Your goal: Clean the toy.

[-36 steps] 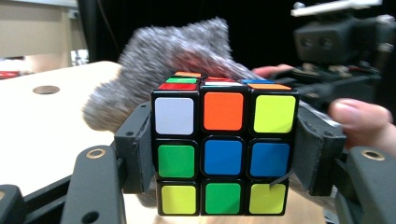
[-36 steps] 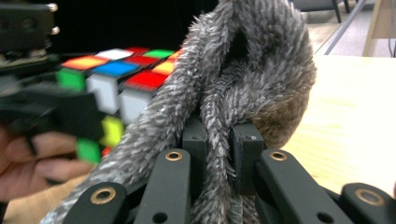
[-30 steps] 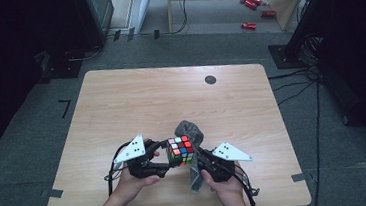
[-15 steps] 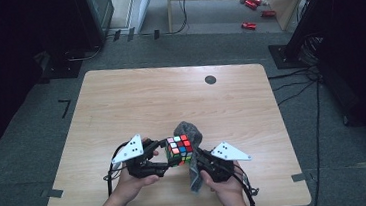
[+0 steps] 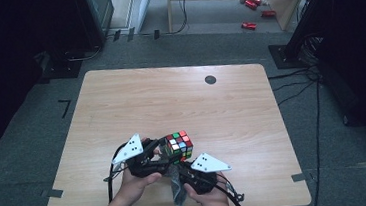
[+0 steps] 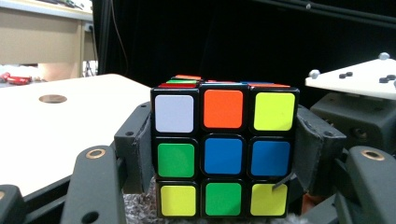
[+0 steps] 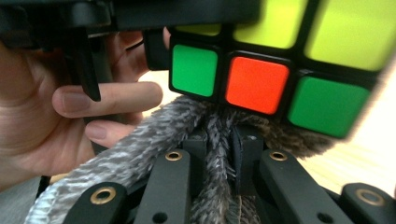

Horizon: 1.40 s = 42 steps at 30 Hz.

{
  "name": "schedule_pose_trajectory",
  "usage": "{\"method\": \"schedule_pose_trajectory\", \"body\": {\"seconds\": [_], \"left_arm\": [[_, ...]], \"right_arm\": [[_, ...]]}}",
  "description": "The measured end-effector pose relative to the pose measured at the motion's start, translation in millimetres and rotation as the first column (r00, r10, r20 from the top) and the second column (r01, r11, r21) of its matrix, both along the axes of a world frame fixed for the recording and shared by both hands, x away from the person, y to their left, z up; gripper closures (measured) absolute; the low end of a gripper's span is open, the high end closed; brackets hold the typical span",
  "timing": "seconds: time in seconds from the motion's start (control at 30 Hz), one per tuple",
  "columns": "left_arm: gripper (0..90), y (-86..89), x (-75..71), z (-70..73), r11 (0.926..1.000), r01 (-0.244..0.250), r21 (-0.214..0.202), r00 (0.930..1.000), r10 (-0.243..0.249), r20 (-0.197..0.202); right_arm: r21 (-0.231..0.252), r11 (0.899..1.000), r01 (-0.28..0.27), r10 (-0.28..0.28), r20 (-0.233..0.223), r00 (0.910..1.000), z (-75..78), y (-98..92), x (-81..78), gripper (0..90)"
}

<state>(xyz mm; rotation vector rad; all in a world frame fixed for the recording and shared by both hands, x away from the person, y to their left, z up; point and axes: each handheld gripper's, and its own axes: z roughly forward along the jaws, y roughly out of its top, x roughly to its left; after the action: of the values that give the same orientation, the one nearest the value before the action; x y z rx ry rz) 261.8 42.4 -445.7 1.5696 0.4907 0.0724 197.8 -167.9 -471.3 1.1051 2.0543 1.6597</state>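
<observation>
A scrambled colour cube [image 5: 179, 146] [image 6: 223, 156] is held above the near part of the wooden table [image 5: 170, 99]. My left gripper [image 5: 167, 155] [image 6: 223, 154] is shut on it, one pad pressed on each side. My right gripper [image 5: 181, 172] [image 7: 219, 140] sits just under and to the right of the cube, shut on a grey fuzzy cloth [image 5: 177, 191] [image 7: 154, 140]. The cloth bunches up against the cube's underside [image 7: 257, 84] and hangs down toward the table's front edge. The person's left hand [image 7: 70, 116] shows beside the cube.
A small dark round hole [image 5: 210, 79] marks the far side of the table. Beyond the table, on the floor, lie red items [image 5: 252, 4]; dark stands and cables [image 5: 311, 46] are at the right. The table edge lies close under both hands.
My right gripper has moved left and nearer the person, bringing the cloth from behind the cube to under it. The left gripper and cube have stayed put.
</observation>
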Motion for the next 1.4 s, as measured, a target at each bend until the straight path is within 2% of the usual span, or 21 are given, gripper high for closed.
{"method": "schedule_pose_trajectory", "body": {"seconds": [0.1,0.2,0.3,0.43,0.53,0.7,0.83,0.97,1.07,1.13,1.3,1.4], "left_arm": [[35.3,9.5,4.8,1.9,0.9993,-0.026,-0.028,0.9995,0.025,-0.018],[35.4,9.6,5.6,1.3,0.9987,-0.031,-0.04,0.9989,0.029,-0.035],[35.4,0.6,1.7,-1.2,0.9994,-0.028,-0.02,0.9992,0.027,-0.028],[35.4,-3.6,-0.3,-4.3,0.9995,-0.031,0.007,0.9992,0.032,-0.023],[35.4,2.3,2.2,-2.8,0.9989,-0.046,-0.006,0.9986,0.046,-0.024],[35.4,7.5,3.6,-0.5,0.9984,-0.053,-0.017,0.9984,0.053,-0.022],[35.4,3.2,1.7,-1.2,0.9986,-0.052,-0.011,0.9985,0.051,-0.021],[35.4,-1.5,0.5,-4.6,0.9986,-0.053,0.011,0.9983,0.053,-0.024],[35.4,0.9,1.4,-3.7,0.9982,-0.06,0.004,0.9979,0.06,-0.024],[35.5,3.6,2.3,-2.6,0.9978,-0.067,-0.002,0.9975,0.067,-0.022],[35.5,4.3,3.0,-2.4,0.9971,-0.076,-0.008,0.9967,0.076,-0.029],[35.5,0.8,2.1,-4.1,0.9972,-0.074,-0.006,0.9966,0.074,-0.035]], "right_arm": [[0.019,0.999,0.047,-0.048,0.021,0.9986,3.6,-10.2,2.0,80.0],[0.048,0.995,0.093,-0.094,0.014,0.9955,5.7,-21.7,5.8,80.1],[0.039,0.995,0.093,-0.094,0.01,0.9956,3.6,-18.4,5.2,80.0],[0.02,0.998,0.052,-0.052,0.003,0.9986,0.2,-5.0,0.8,80.0],[0.024,0.999,0.046,-0.046,0.008,0.9989,2.0,-7.1,1.7,80.0],[0.046,0.994,0.104,-0.104,0.007,0.9945,6.7,-23.8,6.5,80.0],[0.049,0.992,0.115,-0.115,0.003,0.9934,6.1,-23.6,7.0,80.0],[0.019,0.998,0.055,-0.055,0.006,0.9984,1.7,-7.6,2.1,79.9],[0.01,0.999,0.031,-0.031,0.015,0.9994,2.7,-4.7,1.1,79.9],[0.017,0.999,0.046,-0.046,0.017,0.9988,4.3,-10.5,3.4,79.9],[0.04,0.99,0.139,-0.139,0.002,0.9903,6.1,-30.1,10.0,80.0],[0.033,0.991,0.133,-0.133,-0.001,0.9911,4.5,-24.1,8.2,79.9]]}}
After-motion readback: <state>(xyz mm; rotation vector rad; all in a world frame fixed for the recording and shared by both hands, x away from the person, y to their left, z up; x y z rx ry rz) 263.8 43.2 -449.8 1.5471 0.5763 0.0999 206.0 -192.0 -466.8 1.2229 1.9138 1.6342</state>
